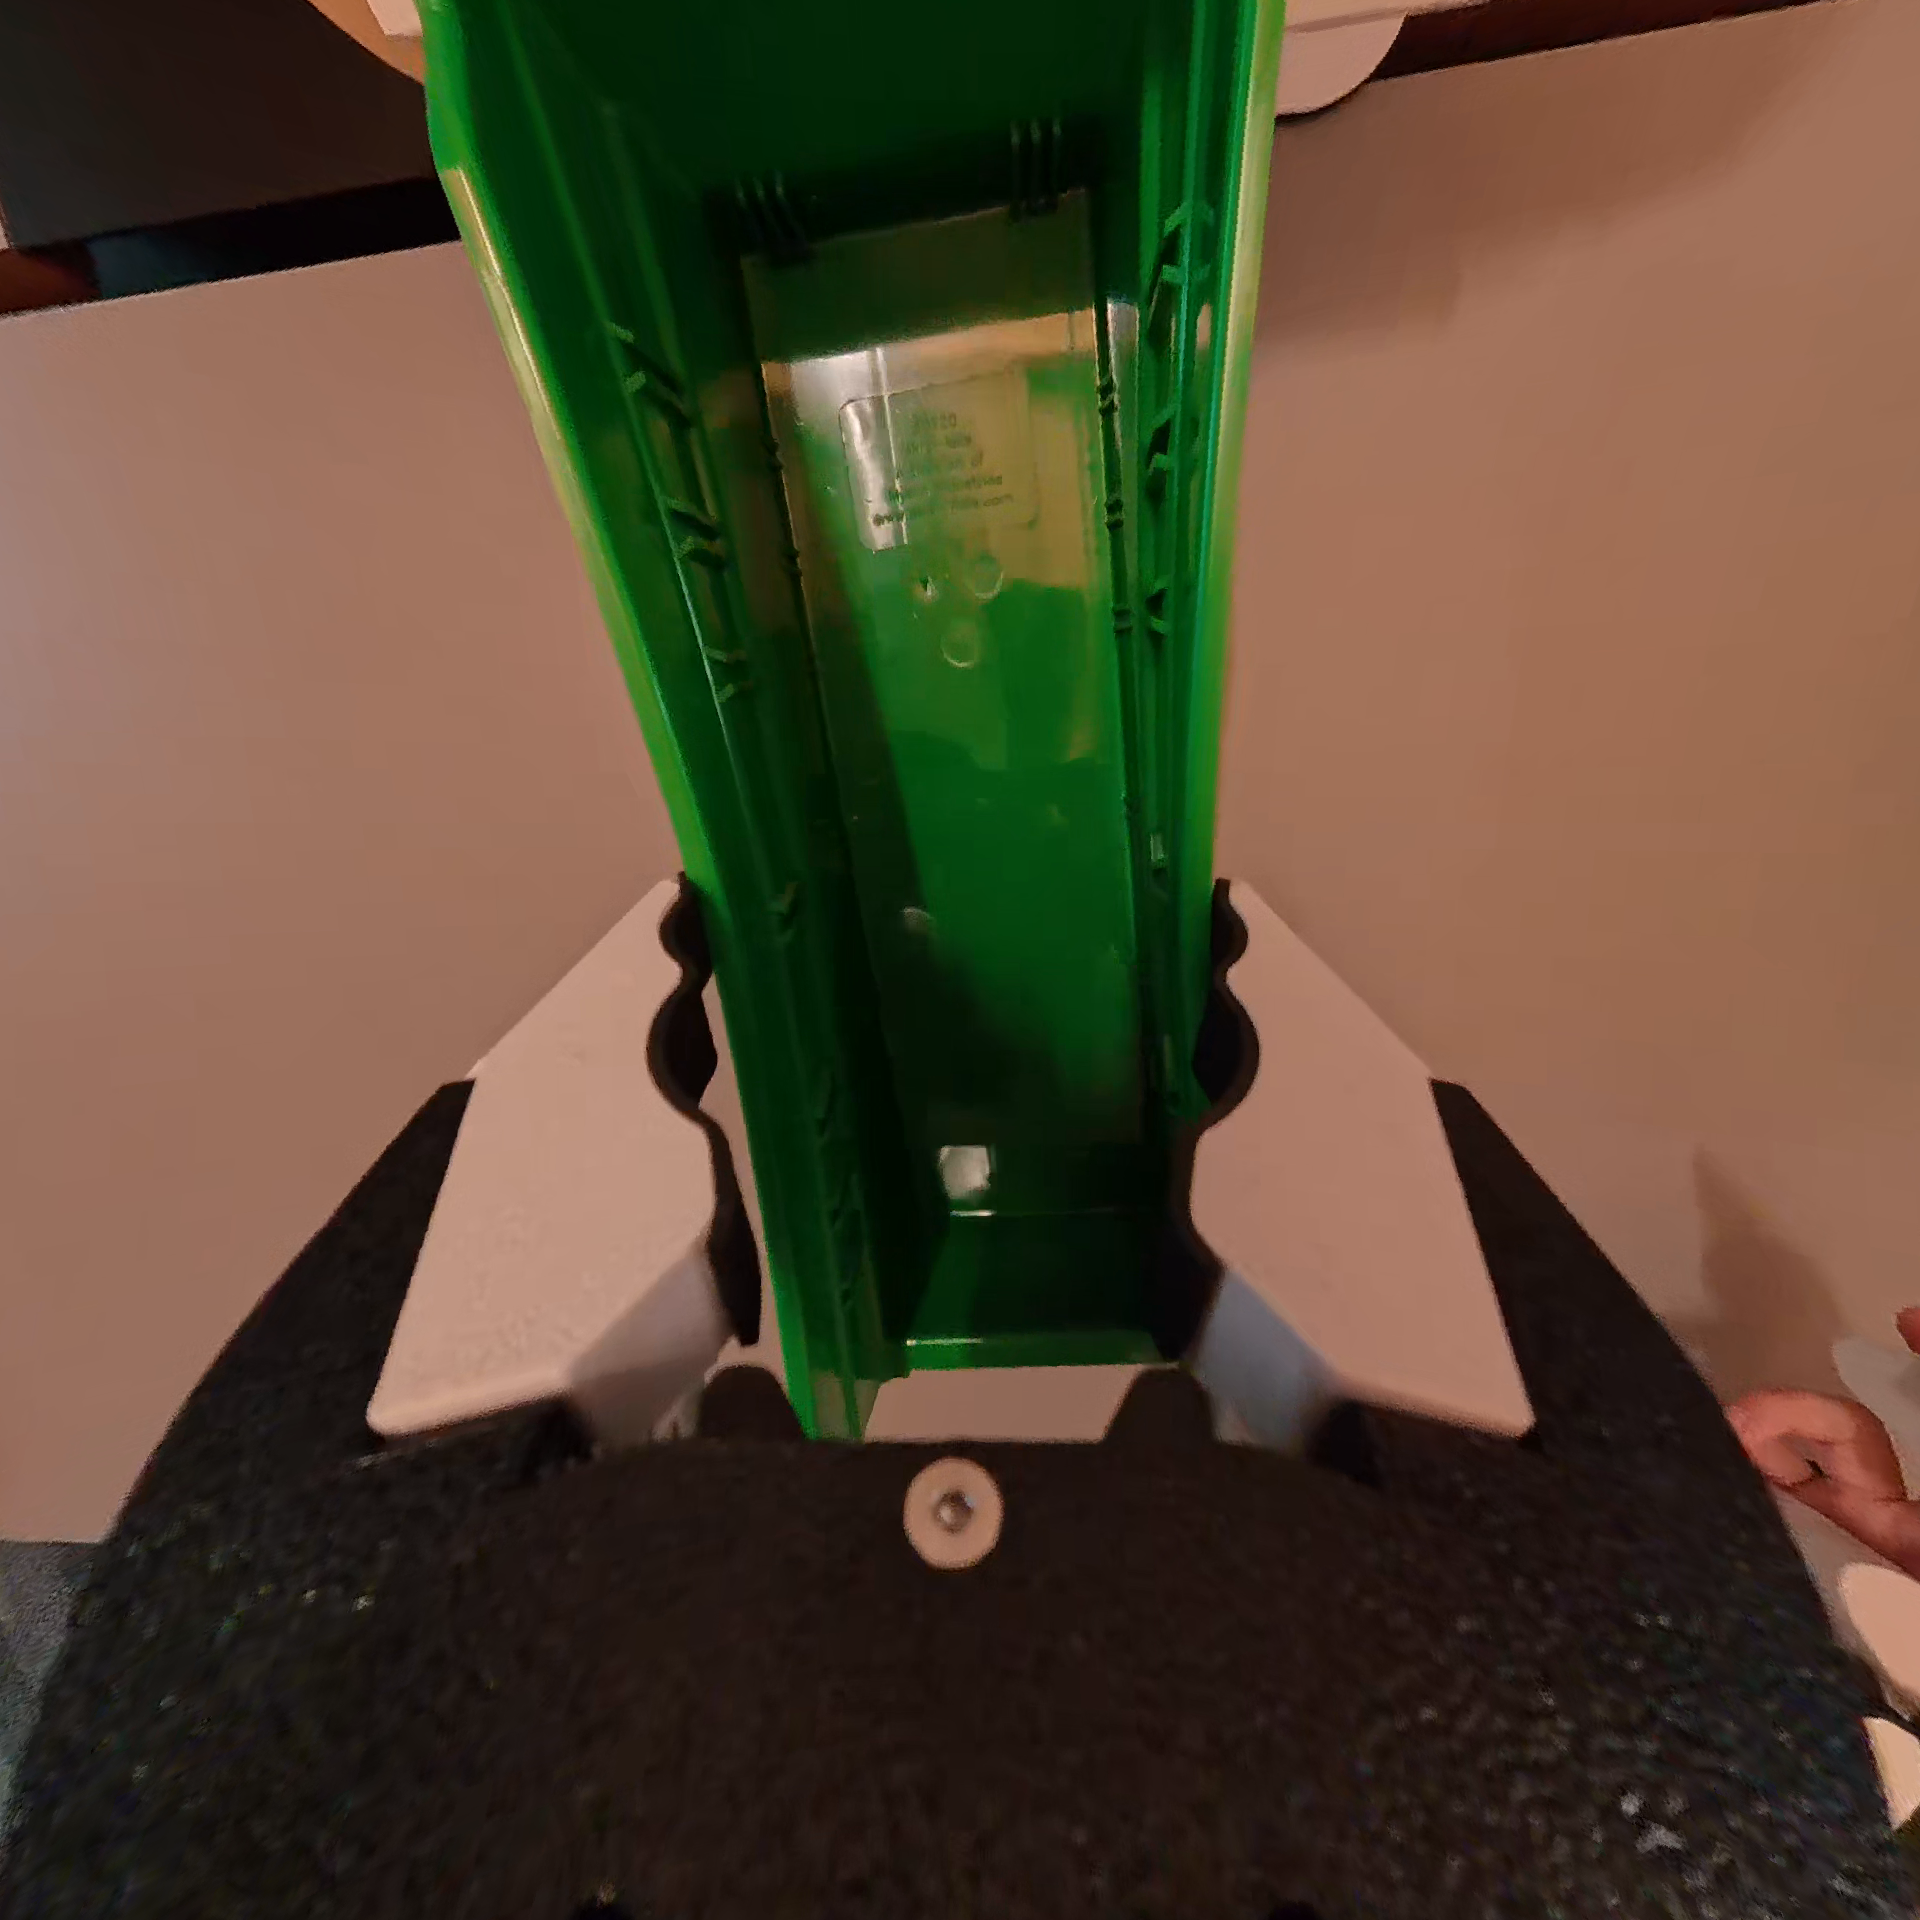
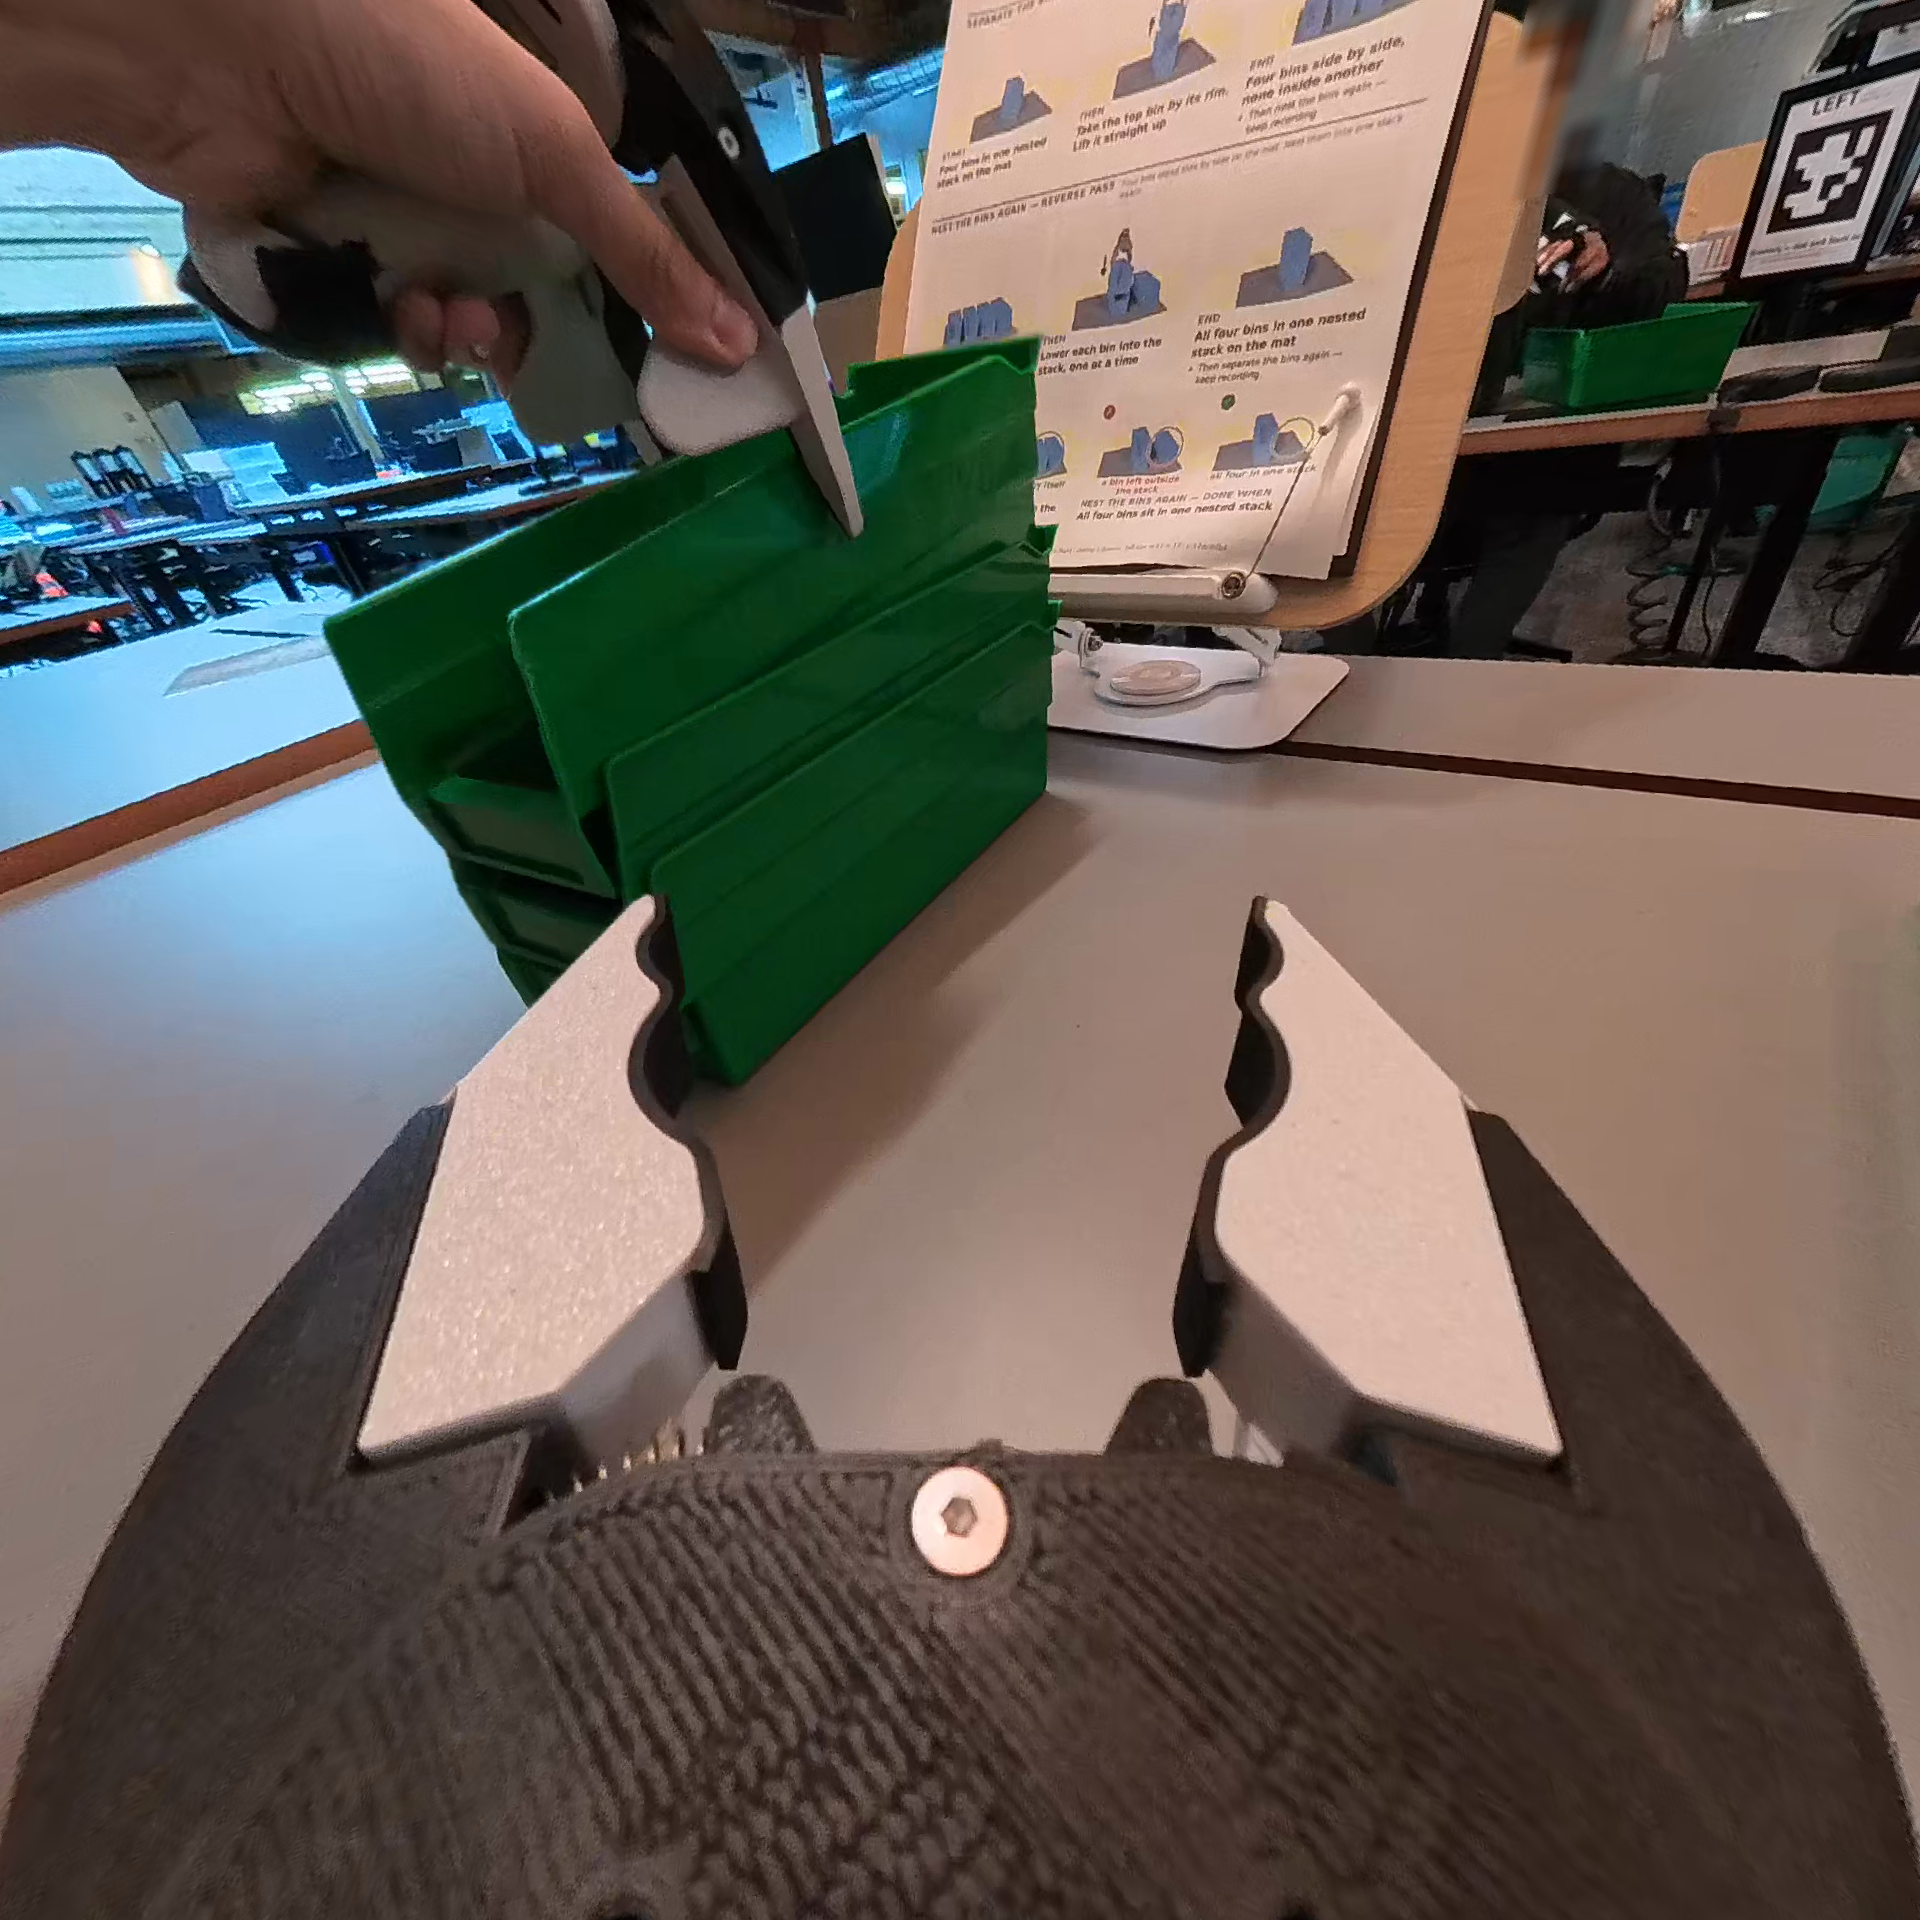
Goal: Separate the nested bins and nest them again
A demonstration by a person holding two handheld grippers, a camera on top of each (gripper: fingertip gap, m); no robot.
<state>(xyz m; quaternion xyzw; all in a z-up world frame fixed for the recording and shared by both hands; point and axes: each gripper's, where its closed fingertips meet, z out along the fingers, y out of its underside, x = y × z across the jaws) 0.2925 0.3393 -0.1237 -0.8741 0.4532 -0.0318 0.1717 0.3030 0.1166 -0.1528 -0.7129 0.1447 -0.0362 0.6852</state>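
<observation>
A stack of nested green bins point(image 2: 831, 831) stands on the grey table point(image 2: 1455, 987). The top green bin point(image 2: 748, 592) sits higher than the others and a little tilted. My left gripper point(image 2: 844, 514), held by a hand, comes down from above with one finger on the bin's near side wall; the other finger is hidden. In the left wrist view I look down into this bin point(image 1: 966, 727), and my left gripper point(image 1: 956, 914) is shut across its width, pads against both outer walls. My right gripper point(image 2: 956, 925) is open and empty, low over the table, its left fingertip beside the stack's lower corner.
An instruction board point(image 2: 1174, 291) on a white stand point(image 2: 1195, 696) stands behind the stack at the back right. The table's brown edge point(image 2: 177, 800) runs at the left. A hand point(image 1: 1829, 1455) shows at the right edge of the left wrist view. Another green bin point(image 2: 1631, 358) lies on a far table.
</observation>
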